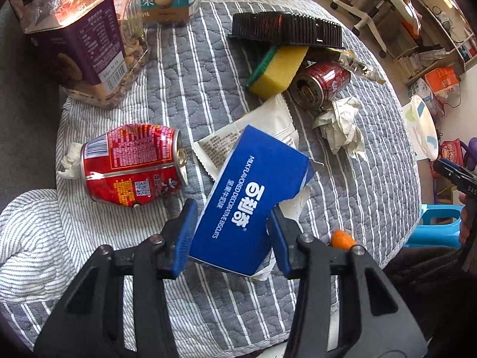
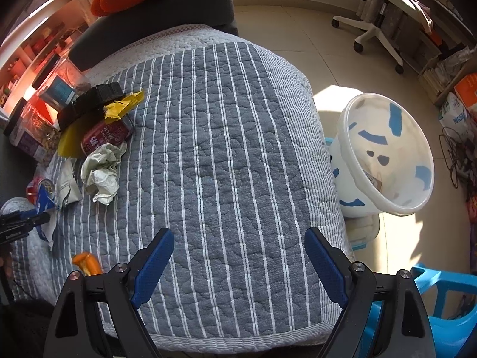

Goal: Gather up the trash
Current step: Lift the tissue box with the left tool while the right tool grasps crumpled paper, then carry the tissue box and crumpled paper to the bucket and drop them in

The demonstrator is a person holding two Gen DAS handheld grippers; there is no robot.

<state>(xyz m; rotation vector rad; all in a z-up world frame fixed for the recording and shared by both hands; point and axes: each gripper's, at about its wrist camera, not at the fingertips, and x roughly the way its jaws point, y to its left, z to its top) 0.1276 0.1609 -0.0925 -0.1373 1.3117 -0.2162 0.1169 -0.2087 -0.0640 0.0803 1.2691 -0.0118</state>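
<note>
My left gripper [image 1: 232, 217] is shut on a torn blue biscuit box [image 1: 250, 197] and holds it just above the striped quilt [image 1: 190, 77]. Around it lie a dented red can [image 1: 134, 164], a white wrapper [image 1: 256, 131], a crumpled paper [image 1: 342, 123], a dark red can [image 1: 322, 82], a yellow sponge [image 1: 277, 68] and a black tray [image 1: 286, 28]. My right gripper [image 2: 238, 250] is open and empty over the bare quilt [image 2: 226, 137]. The white trash bin [image 2: 387, 155] stands on the floor to the right of the table.
Snack jars [image 1: 80, 35] stand at the back left. An orange piece [image 2: 88, 264] lies near the front edge. A blue stool [image 2: 441, 298] stands under the bin. An office chair [image 2: 372, 29] is beyond. The left gripper shows at the right view's left edge [image 2: 21, 223].
</note>
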